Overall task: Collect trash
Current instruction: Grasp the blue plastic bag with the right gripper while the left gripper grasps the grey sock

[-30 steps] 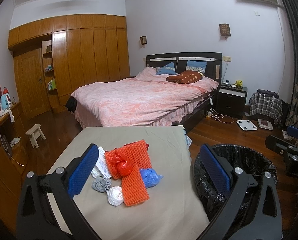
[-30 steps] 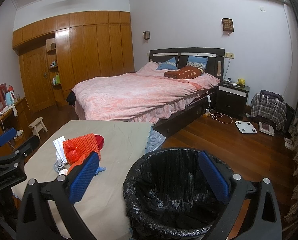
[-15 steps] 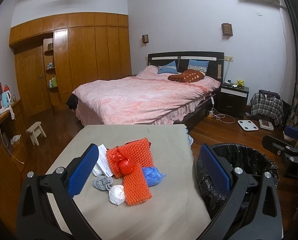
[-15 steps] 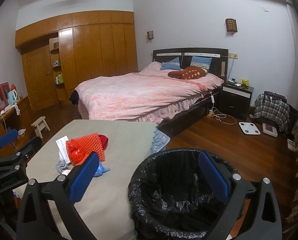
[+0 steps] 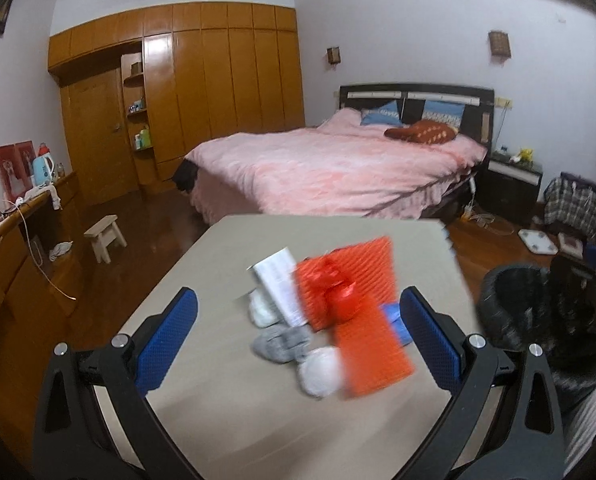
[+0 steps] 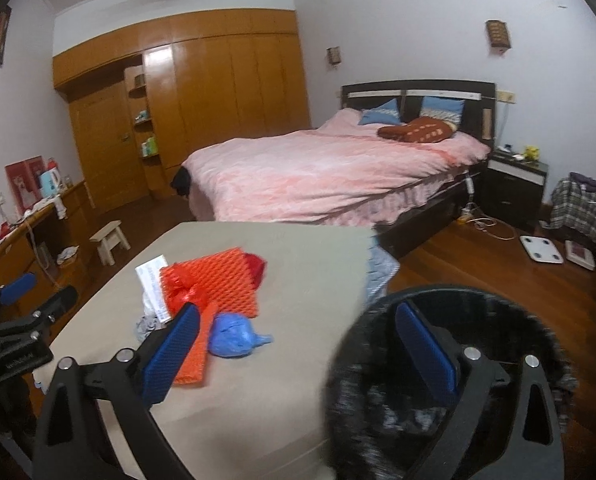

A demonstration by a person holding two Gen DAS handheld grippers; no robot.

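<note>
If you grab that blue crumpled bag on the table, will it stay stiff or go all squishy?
Probably squishy: the blue bag looks like thin crumpled plastic with a loose tail, so it should crush between the fingers. It likely weighs very little, being a small wad. It seems unlikely to roll far, since it sits lumpy on the table.

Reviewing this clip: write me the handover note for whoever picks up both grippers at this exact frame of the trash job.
Left gripper: open, empty, aimed at the trash pile on the table.
Right gripper: open, empty, pointed between the table edge and the bin.
Pile, all on the table: orange foam netting, red plastic bag, blue bag, white paper slip, grey wad, white wad.
Black-lined trash bin stands on the floor to the right of the table.
Done: nothing gripped; no trash visible in the bin.
Left: move every piece into the bin.
</note>
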